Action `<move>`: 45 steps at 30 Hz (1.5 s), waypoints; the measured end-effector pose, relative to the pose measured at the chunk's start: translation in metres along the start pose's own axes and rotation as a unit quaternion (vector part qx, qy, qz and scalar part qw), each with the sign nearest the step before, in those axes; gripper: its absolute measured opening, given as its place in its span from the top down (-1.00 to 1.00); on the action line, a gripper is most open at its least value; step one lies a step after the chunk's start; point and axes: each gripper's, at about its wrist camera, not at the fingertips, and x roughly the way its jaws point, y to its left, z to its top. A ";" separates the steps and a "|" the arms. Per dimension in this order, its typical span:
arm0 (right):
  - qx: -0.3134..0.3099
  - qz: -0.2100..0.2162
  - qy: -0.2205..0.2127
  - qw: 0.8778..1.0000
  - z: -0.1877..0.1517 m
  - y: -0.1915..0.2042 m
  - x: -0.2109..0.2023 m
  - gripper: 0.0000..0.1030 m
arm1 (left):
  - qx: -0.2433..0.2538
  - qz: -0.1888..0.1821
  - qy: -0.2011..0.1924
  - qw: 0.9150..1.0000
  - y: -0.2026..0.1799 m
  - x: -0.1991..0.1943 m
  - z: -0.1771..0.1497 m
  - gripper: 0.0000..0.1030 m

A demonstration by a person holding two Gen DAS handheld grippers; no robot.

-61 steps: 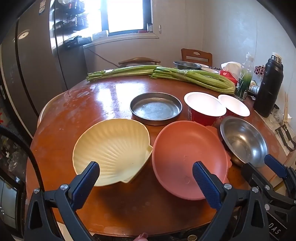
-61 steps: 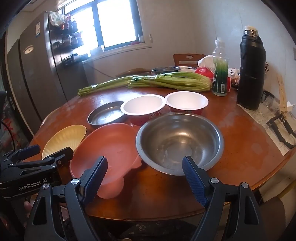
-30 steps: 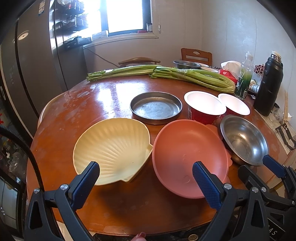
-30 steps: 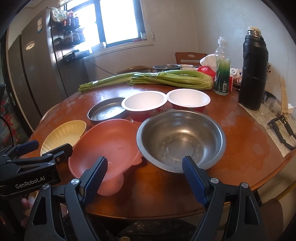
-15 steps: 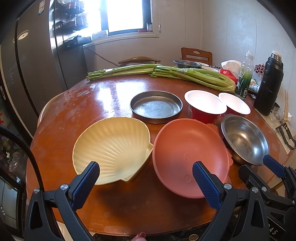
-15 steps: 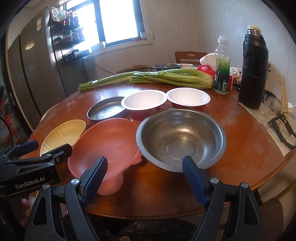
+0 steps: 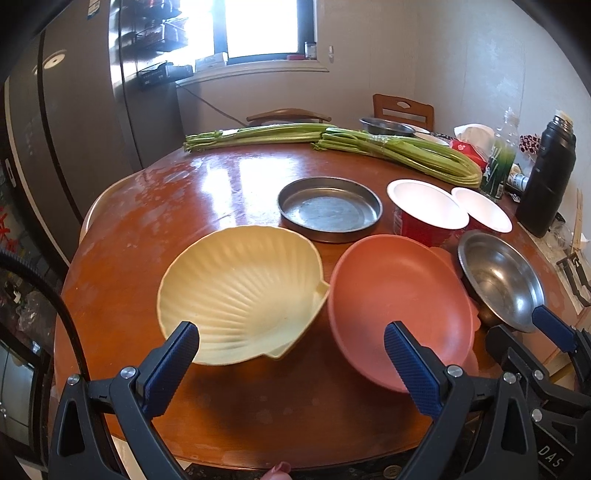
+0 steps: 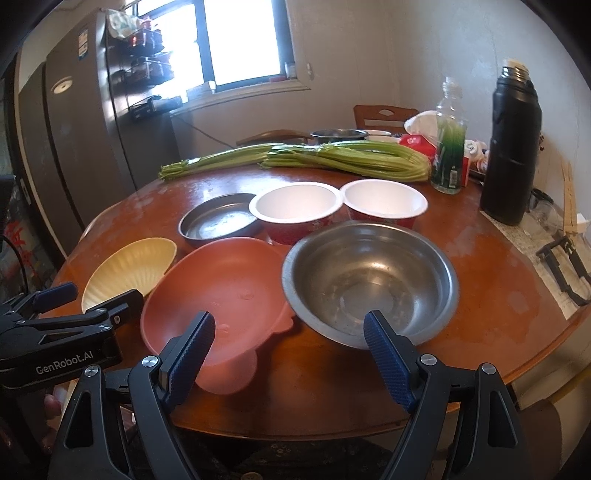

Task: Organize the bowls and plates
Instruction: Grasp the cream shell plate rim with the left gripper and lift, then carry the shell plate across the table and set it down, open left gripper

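The left gripper (image 7: 291, 345) and right gripper (image 8: 290, 341) are both wide open and empty, at the near edge of the round wooden table (image 7: 229, 177). A cream shell-shaped plate (image 7: 240, 291) touches a salmon-pink plastic plate (image 7: 399, 295). A large steel bowl (image 8: 369, 280) overlaps the pink plate's rim. Behind stand a flat steel pan (image 7: 328, 208) and 2 red paper bowls (image 8: 295, 210). Celery bundles (image 8: 347, 157) and a black flask (image 8: 511, 147) line the far edge.

Daylight poured through the window (image 7: 264, 27), blown out to white, and glared off the wooden table (image 7: 221, 173); the fridge (image 8: 74, 147) side stayed dim, fisheye bending curved the edges, corners vignetted black, focus otherwise sharp
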 end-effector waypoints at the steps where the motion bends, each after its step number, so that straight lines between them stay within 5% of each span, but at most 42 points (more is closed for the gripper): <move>1: -0.003 0.005 -0.001 1.000 0.002 0.003 0.000 -0.63 | -0.004 0.000 -0.001 1.000 0.005 0.000 0.000 -0.96; 9: -0.075 0.048 -0.018 0.996 0.034 0.038 0.008 -0.63 | -0.072 0.017 0.006 0.997 0.064 0.002 0.000 -0.96; 18: -0.155 0.124 0.039 0.979 0.063 0.093 0.058 -0.63 | -0.143 0.005 0.032 0.989 0.118 0.015 -0.012 -0.96; 30: -0.186 0.148 0.094 0.967 0.067 0.123 0.120 -0.60 | -0.143 -0.018 0.065 0.987 0.117 0.046 -0.012 -0.92; 37: -0.186 0.158 0.126 0.962 0.073 0.128 0.145 -0.09 | -0.131 -0.022 0.071 0.989 0.110 0.057 -0.006 -0.68; 42: -0.174 0.173 0.146 0.958 0.069 0.127 0.154 0.08 | -0.121 -0.027 0.070 0.990 0.103 0.059 -0.001 -0.51; 45: -0.171 0.175 0.147 0.958 0.069 0.127 0.154 0.09 | -0.123 -0.056 0.068 0.989 0.101 0.061 0.002 -0.23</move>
